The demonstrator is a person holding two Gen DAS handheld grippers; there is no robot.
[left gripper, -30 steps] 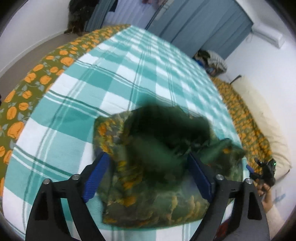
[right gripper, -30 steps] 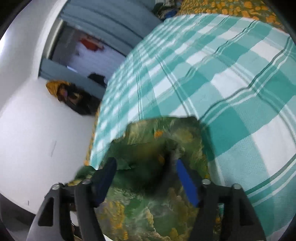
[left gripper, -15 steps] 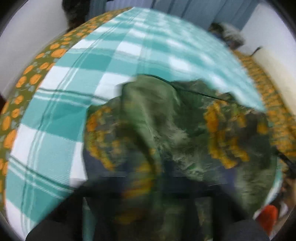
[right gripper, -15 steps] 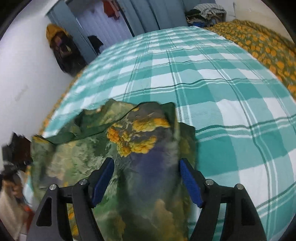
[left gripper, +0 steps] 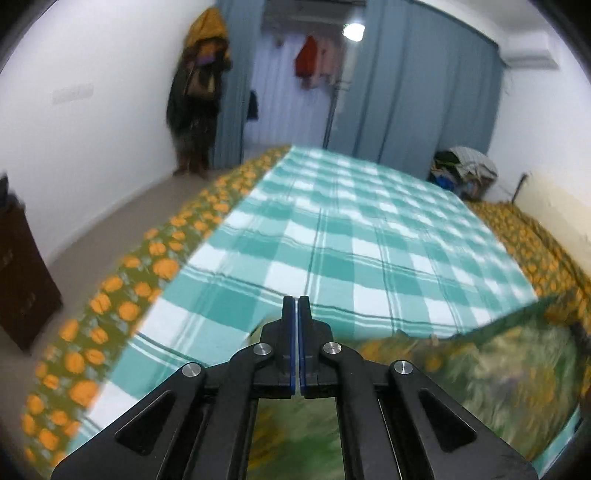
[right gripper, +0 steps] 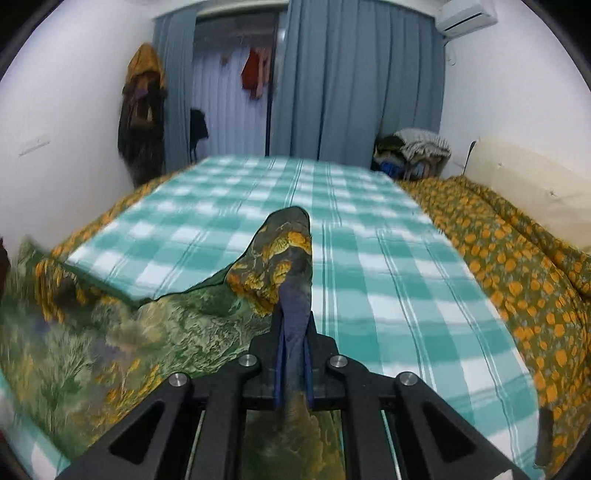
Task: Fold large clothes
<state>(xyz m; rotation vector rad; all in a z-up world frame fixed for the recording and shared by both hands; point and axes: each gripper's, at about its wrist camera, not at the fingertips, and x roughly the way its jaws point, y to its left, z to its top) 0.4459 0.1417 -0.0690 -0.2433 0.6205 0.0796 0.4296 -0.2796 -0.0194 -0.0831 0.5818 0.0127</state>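
Right wrist view: right gripper [right gripper: 293,325] was clamped on a fold of the green printed garment [right gripper: 155,332]; the cloth stood between the blue pads and stuck up past the tips as a peak with yellow-orange patches. The rest of the garment draped down and leftwards, over the near left part of the teal checked sheet [right gripper: 369,266], blurred at the far left edge.

Left wrist view: left gripper [left gripper: 296,314] had its jaws fully together, blue pads touching along their length, no cloth visible between the tips. The garment [left gripper: 498,373] showed below and behind the fingers and spread to the right, lifted off the checked sheet [left gripper: 351,251], heavily blurred. Whether any fabric was caught lower in the left pads could not be told.

Only the right view showed the actual pinch and the air conditioner [right gripper: 465,16] at top right. Only the left view showed the dark wooden cabinet [left gripper: 22,277] by the left wall. Both showed the orange-flowered bedcover [right gripper: 517,266], blue curtains [right gripper: 351,81] and the clothes pile [right gripper: 413,147] at the bed's far right corner.
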